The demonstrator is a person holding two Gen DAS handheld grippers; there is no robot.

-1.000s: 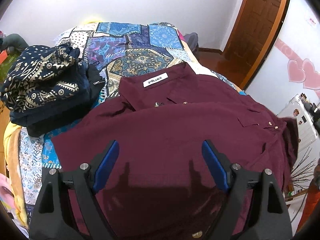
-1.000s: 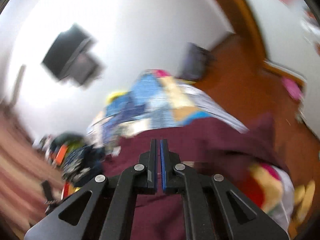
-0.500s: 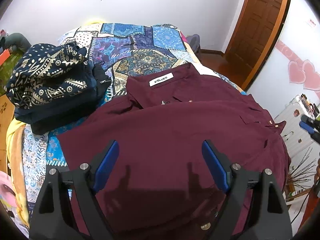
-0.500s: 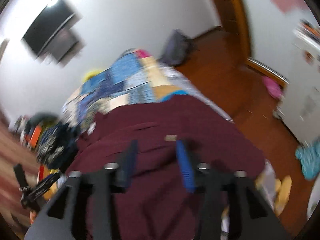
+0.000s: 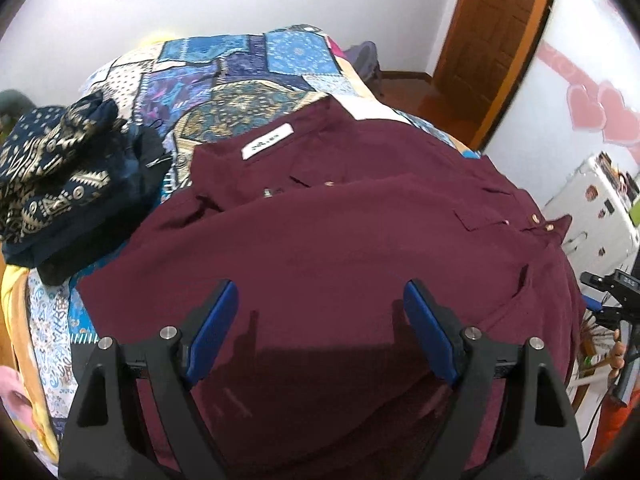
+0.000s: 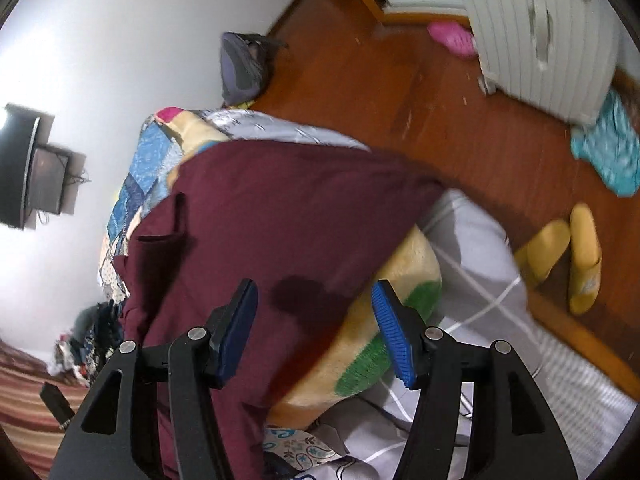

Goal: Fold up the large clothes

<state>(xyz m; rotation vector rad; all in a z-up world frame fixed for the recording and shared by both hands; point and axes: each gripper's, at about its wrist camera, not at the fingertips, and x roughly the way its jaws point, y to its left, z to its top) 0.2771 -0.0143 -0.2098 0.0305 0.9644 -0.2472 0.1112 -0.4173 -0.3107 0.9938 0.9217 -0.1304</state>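
Note:
A large maroon button shirt lies spread over the patchwork bed cover, its collar with a white label toward the far end. My left gripper hovers above the shirt's lower part, open wide, nothing between its blue pads. In the right wrist view the same shirt drapes over the bed's side. My right gripper hangs over the shirt's edge with its jaws opening and only air between them. The right gripper also shows at the left view's right edge.
A stack of folded dark patterned clothes sits on the bed's left side. Beside the bed are a wooden floor, yellow slippers, a white suitcase, a teal cloth and a grey bag. A wooden door stands at the back right.
My right gripper went from shut to open while dropping and rolling toward the shirt's side edge. The left gripper drifted a little over the shirt, still open.

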